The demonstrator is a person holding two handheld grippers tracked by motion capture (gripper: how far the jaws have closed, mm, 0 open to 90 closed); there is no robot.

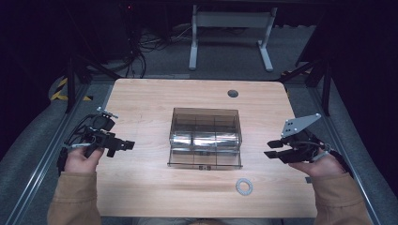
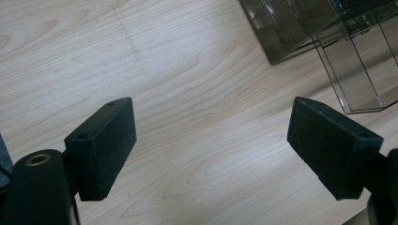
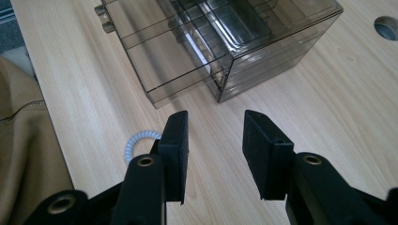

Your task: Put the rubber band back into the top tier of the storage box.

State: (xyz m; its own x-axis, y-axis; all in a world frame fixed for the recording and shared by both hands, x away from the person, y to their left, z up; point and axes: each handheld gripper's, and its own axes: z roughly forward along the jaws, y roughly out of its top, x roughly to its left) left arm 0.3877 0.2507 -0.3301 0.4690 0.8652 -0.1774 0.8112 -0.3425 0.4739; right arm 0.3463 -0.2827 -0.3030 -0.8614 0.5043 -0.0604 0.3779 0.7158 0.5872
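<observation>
Left gripper (image 1: 123, 146), right gripper (image 1: 273, 149) — both released, empty | smoky clear plastic drawer box (image 1: 205, 136) — drawer ajar | likely next: pick white coiled hair tie (image 1: 244, 186)

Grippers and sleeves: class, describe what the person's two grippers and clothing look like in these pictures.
Both grippers are black. The left gripper trails black cables and has silver bolts at its back. The right gripper carries a grey three-cornered plate with small holes. Each has two flat rectangular pads with a rough texture and brass-ringed screw holes. The sleeves are tan.
</observation>
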